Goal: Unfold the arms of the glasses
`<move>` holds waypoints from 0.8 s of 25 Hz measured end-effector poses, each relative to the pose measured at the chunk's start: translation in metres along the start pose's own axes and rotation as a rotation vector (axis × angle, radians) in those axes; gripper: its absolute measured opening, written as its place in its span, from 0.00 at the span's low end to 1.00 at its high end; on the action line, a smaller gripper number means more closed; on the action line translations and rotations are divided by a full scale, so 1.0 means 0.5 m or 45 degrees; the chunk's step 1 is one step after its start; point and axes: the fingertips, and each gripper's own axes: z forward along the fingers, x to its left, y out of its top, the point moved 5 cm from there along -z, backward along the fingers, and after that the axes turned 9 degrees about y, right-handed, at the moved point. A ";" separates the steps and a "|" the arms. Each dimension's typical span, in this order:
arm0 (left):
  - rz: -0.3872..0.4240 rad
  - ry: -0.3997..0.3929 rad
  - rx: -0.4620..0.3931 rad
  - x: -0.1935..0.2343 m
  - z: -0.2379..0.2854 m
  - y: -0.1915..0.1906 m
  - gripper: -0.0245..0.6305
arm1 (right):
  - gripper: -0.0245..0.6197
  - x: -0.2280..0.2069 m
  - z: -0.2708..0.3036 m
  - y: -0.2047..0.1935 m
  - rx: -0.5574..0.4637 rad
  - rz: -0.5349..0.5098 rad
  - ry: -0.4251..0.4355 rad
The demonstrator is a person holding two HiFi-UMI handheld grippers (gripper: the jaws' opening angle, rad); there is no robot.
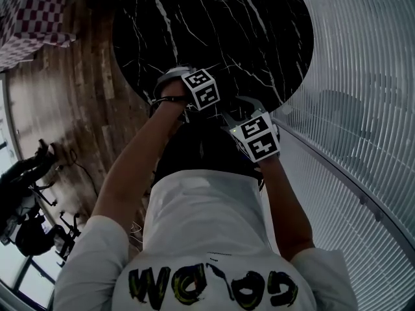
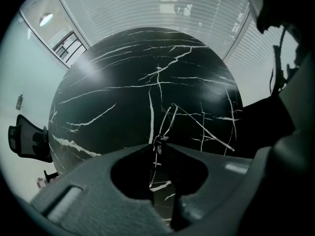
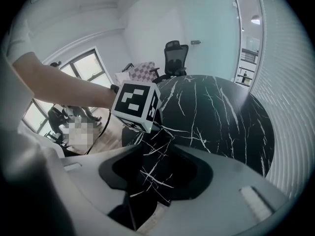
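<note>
Over the near edge of the round black marble table (image 1: 214, 24), my left gripper (image 1: 185, 99) points straight down. In the left gripper view its jaws stand almost together, and the left gripper (image 2: 158, 145) is shut on a small bright piece of the thin wire glasses (image 2: 160, 138). Thin arms seem to run on from there, hard to tell from the marble's white veins. My right gripper (image 1: 241, 112) hangs just right of it, tilted down. The right gripper (image 3: 157, 151) is open with nothing clearly between its jaws. It looks at the left gripper's marker cube (image 3: 135, 107). The glasses are hidden in the head view.
A wooden floor (image 1: 71, 109) lies left of the table. A checkered seat (image 1: 32, 18) stands at the far left and a black office chair (image 3: 174, 55) beyond the table. A slatted white wall (image 1: 363, 76) curves close along the right. Dark equipment (image 1: 26, 199) sits at lower left.
</note>
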 end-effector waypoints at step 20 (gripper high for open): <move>-0.140 0.030 -0.142 0.052 -0.101 0.000 0.21 | 0.27 -0.002 -0.037 0.022 -0.054 0.004 -0.009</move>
